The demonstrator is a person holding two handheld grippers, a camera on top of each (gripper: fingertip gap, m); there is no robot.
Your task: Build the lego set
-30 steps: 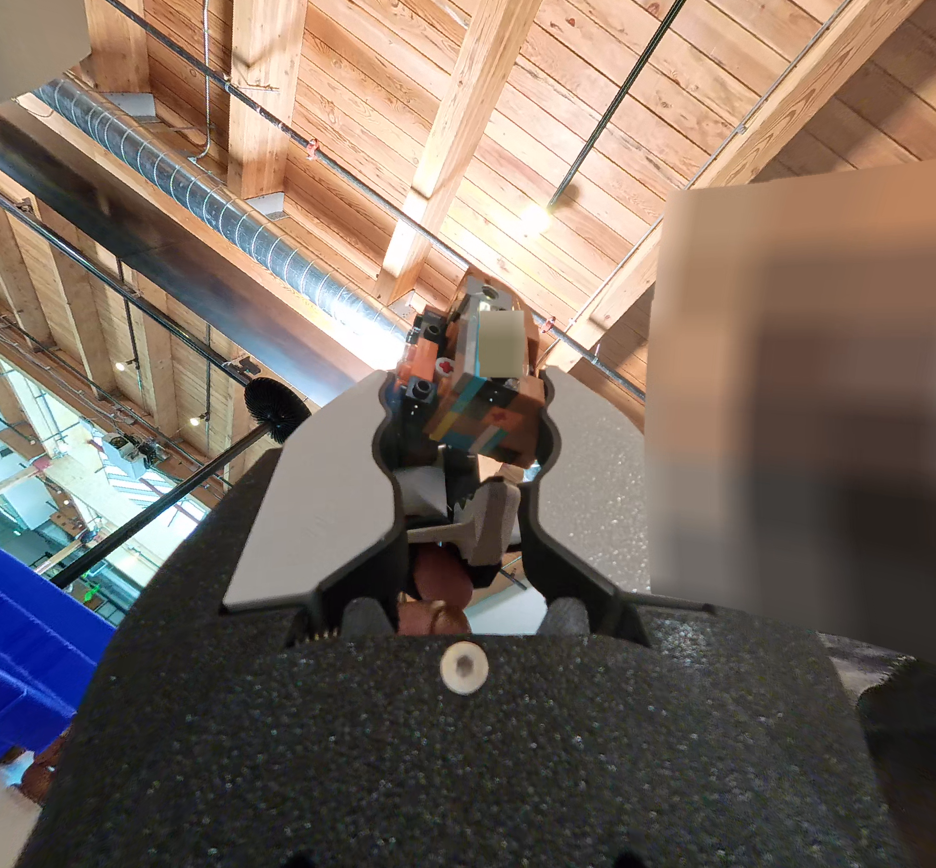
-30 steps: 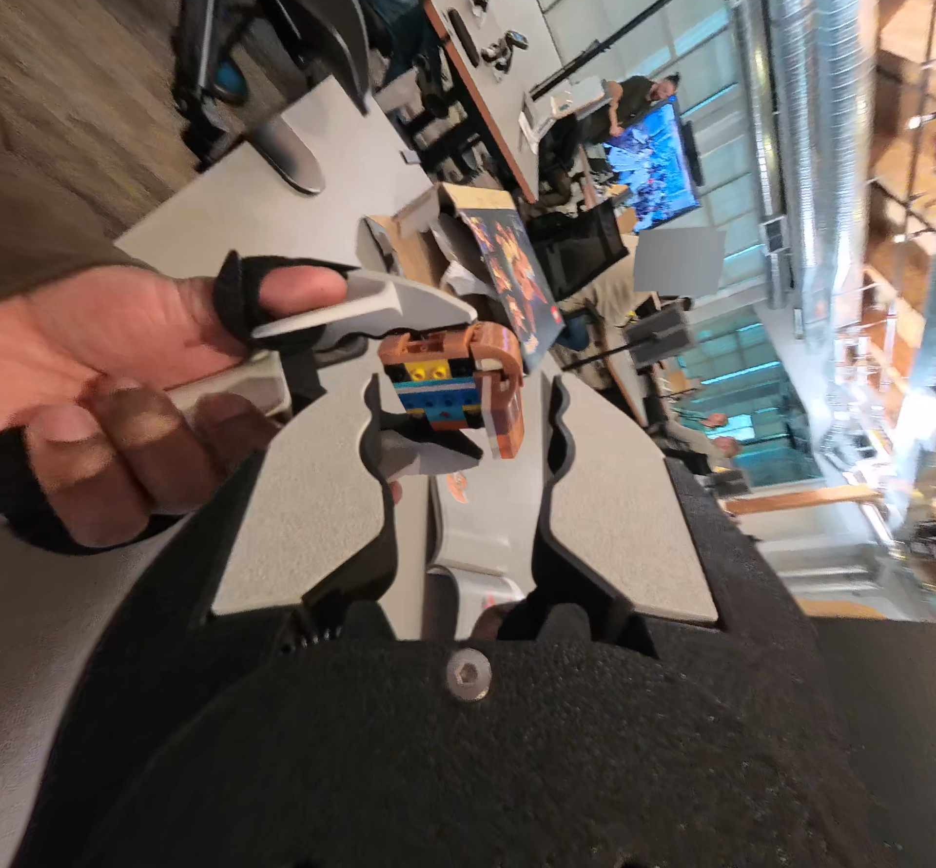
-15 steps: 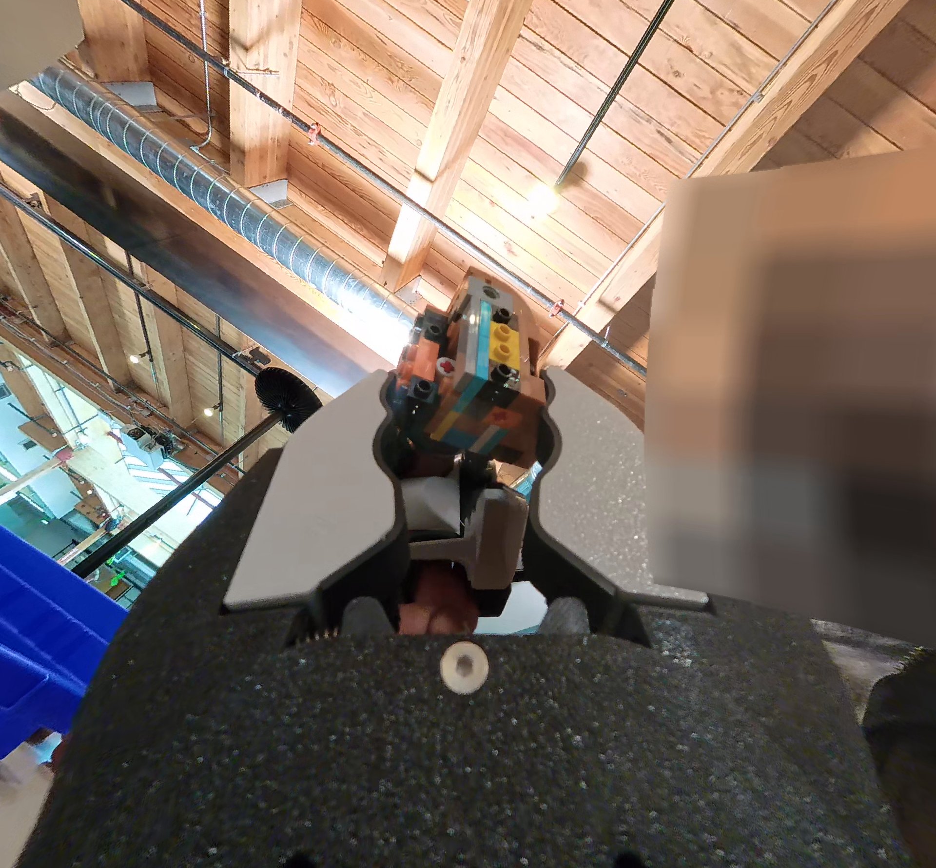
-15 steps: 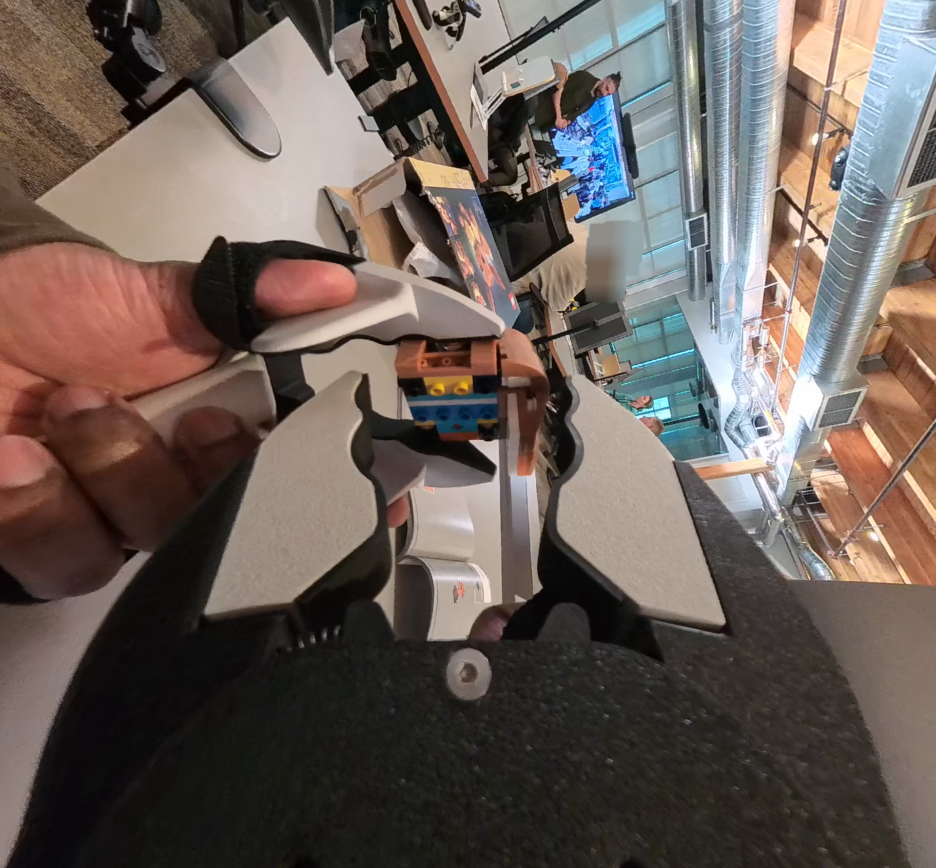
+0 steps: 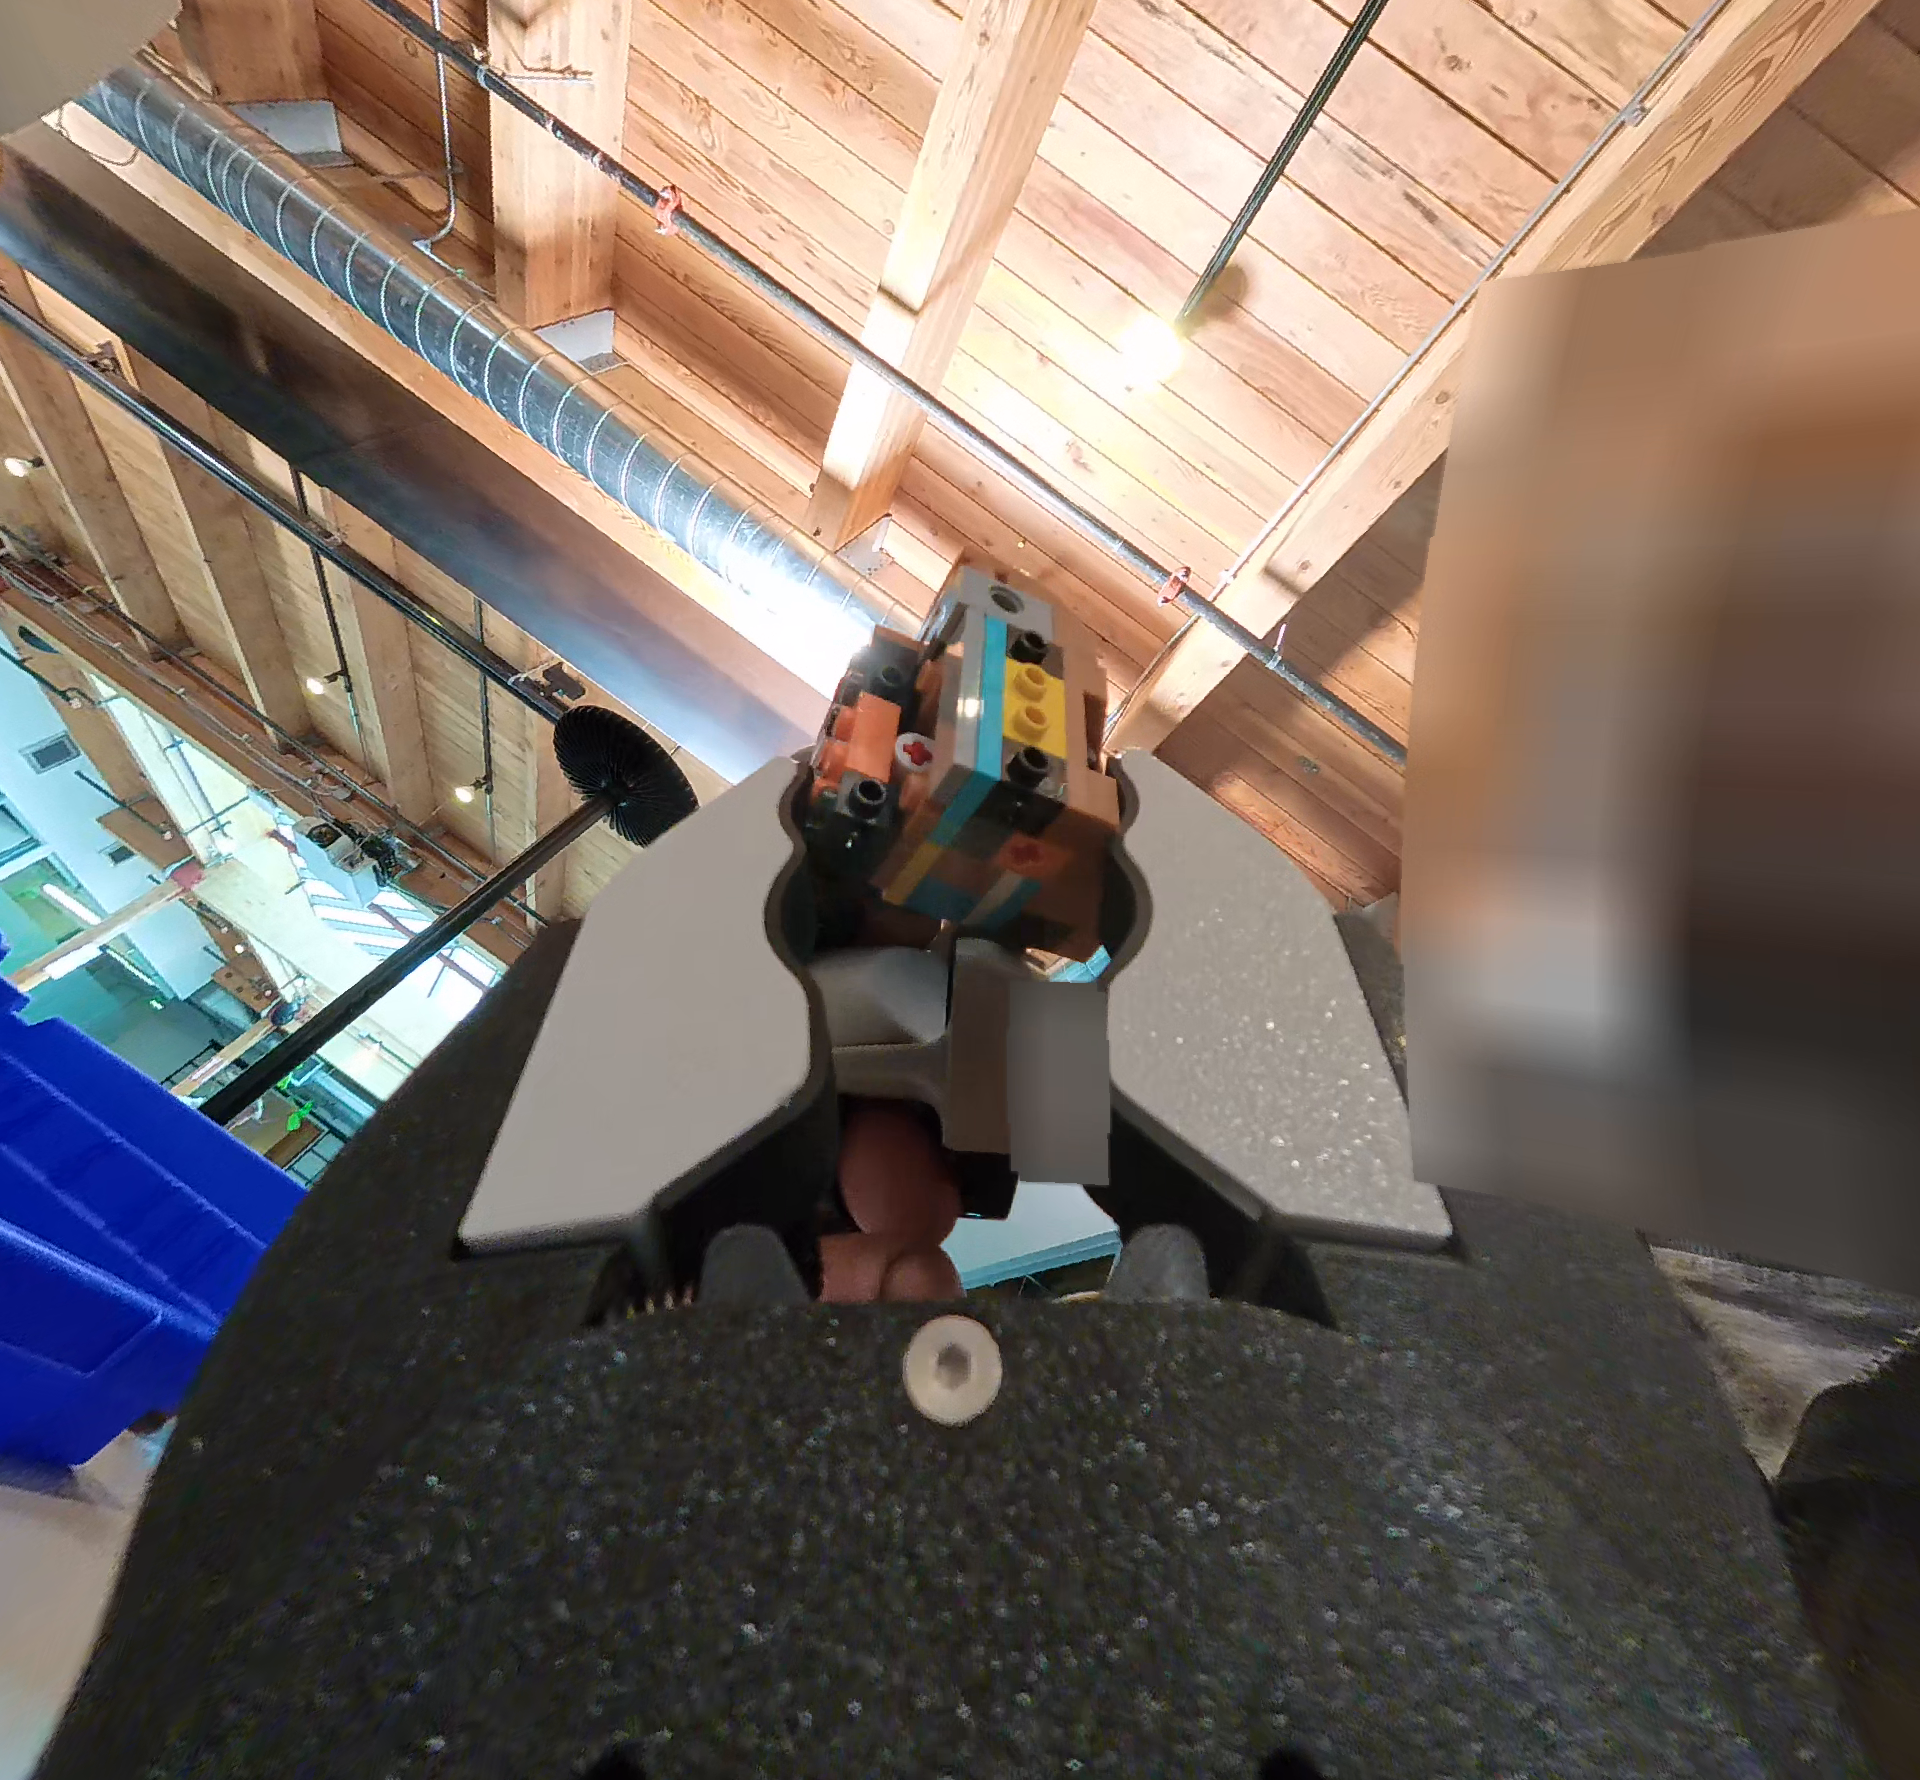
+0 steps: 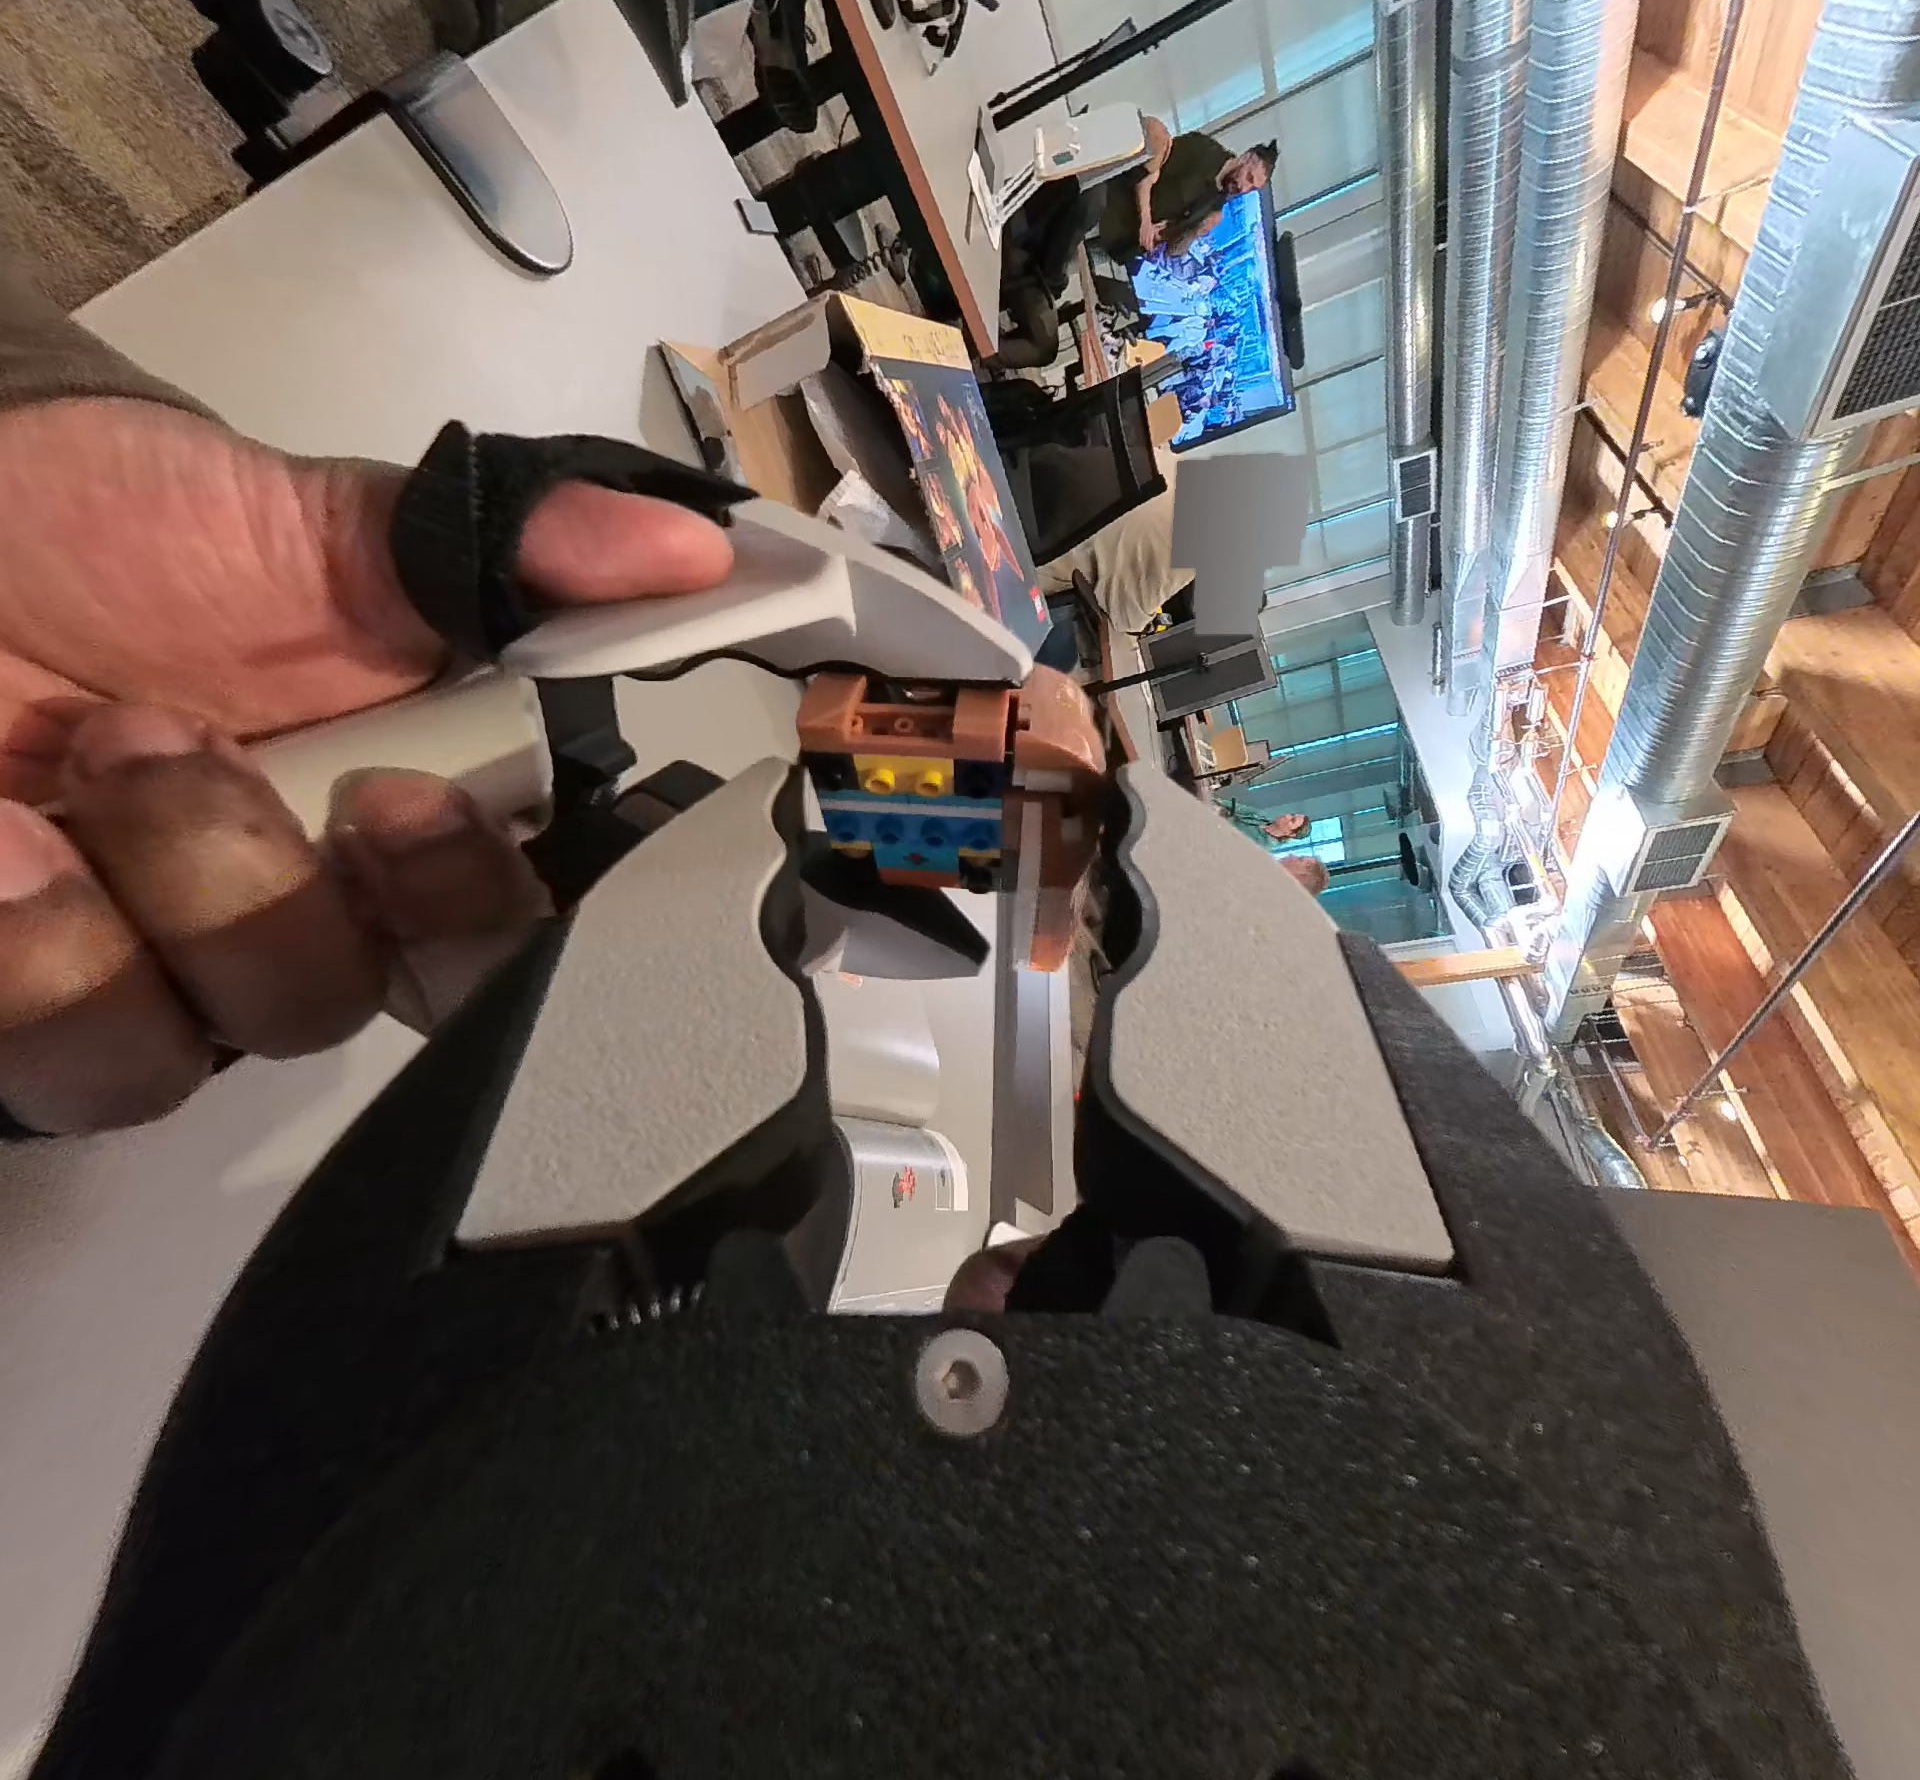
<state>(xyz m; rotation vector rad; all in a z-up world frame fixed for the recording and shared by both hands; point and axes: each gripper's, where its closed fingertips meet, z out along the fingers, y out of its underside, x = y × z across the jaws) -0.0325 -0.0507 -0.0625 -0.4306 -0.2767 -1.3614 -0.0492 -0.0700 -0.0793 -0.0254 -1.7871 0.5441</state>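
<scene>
1. Your left gripper (image 5: 961,899) is clamping its jaws on the lego model (image 5: 977,774), holding it off the counter (image 6: 343,296).
2. Your right gripper (image 6: 951,899) is meeting the brown side piece (image 6: 1055,764); I cannot tell whether its jaws are gripping.
3. You are likely seating that piece, which is calling for a square, firm press.

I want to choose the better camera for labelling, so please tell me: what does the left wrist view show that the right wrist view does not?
Only the left wrist view: wooden ceiling beams, a ceiling lamp, a blue bin. Only the right wrist view: a hand holding the left gripper, the white table, an opened box. Both: the lego model, a silver duct.
</scene>
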